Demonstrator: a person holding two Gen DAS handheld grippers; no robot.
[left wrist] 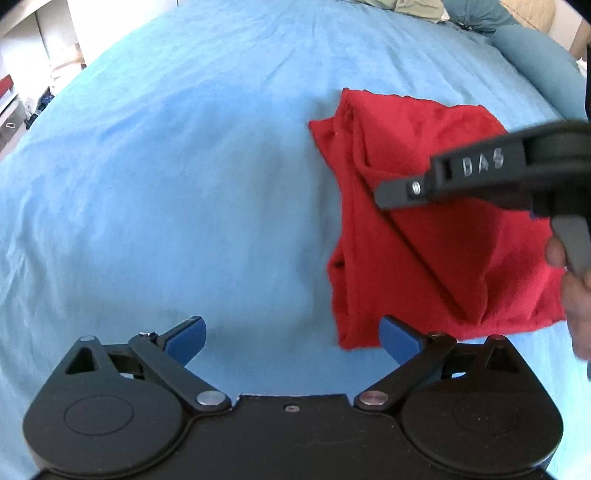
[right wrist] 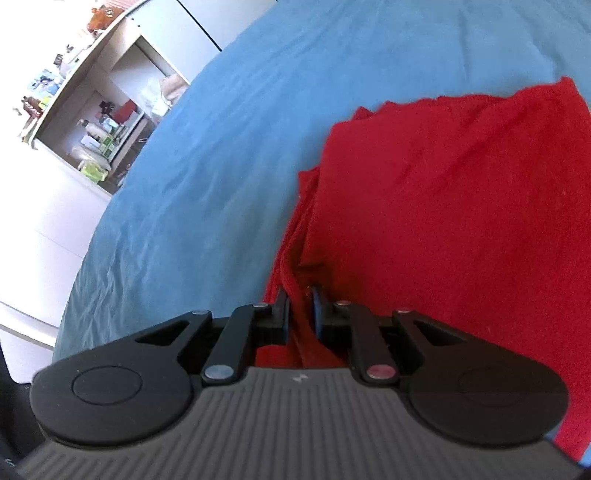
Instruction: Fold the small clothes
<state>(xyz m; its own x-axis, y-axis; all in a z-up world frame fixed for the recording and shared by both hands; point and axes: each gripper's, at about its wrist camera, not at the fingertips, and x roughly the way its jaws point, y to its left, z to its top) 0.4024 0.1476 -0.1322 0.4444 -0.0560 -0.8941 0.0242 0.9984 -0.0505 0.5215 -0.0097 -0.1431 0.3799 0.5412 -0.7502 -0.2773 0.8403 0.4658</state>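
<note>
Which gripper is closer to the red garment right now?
Right. The right gripper is shut on a fold of the red garment. The left gripper is open, hovering just off its near-left corner over the blue sheet.

Left wrist high, looking down; right wrist low, close; both share red cloth (left wrist: pixel 424 221).

A wide bed (left wrist: pixel 166 155) fills most of both views, covered with a light blue sheet (right wrist: pixel 207 155) that has soft wrinkles. At its far end lie blue pillows (left wrist: pixel 532 62) and some beige bedding (left wrist: pixel 410 7). Beside the bed stands a white open shelf unit (right wrist: pixel 107 107) with many small items in its compartments. Bright daylight washes out the white furniture.
</note>
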